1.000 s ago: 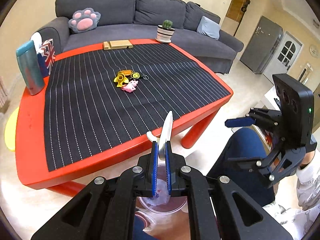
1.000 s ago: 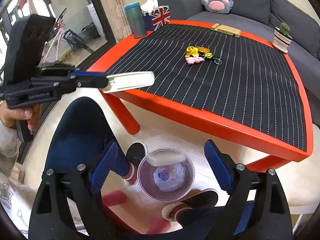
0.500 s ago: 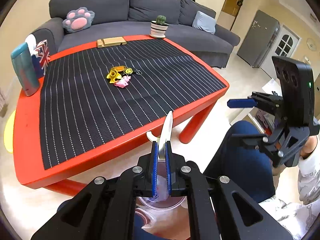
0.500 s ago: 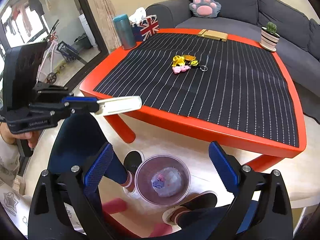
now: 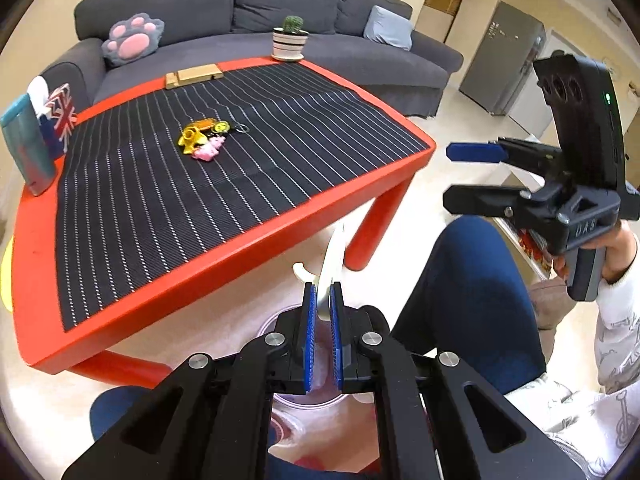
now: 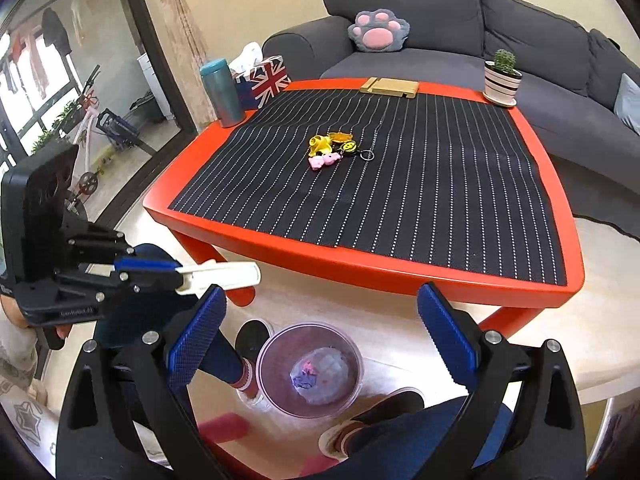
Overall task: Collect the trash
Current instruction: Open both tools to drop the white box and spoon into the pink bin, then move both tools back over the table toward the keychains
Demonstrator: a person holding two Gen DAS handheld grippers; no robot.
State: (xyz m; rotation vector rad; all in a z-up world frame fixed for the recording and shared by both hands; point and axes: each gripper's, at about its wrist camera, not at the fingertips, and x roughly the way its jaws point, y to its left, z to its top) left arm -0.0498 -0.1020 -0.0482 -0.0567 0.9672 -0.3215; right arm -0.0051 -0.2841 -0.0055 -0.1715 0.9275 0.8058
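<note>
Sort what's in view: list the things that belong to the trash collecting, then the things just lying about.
Belongs to the job:
- left gripper, shut on the white plastic piece
- right gripper, open
- clear bin on the floor, with crumpled trash inside

Just lying about:
- keychain toys
- teal tumbler
- tissue box
- cactus pot
- wooden stand

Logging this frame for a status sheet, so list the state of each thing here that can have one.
left claw: shut on white plastic piece, held off the table
right claw: open, holding nothing
trash bin: upright on the floor, crumpled trash inside
teal tumbler: upright, lid on
tissue box: tissue sticking out
</note>
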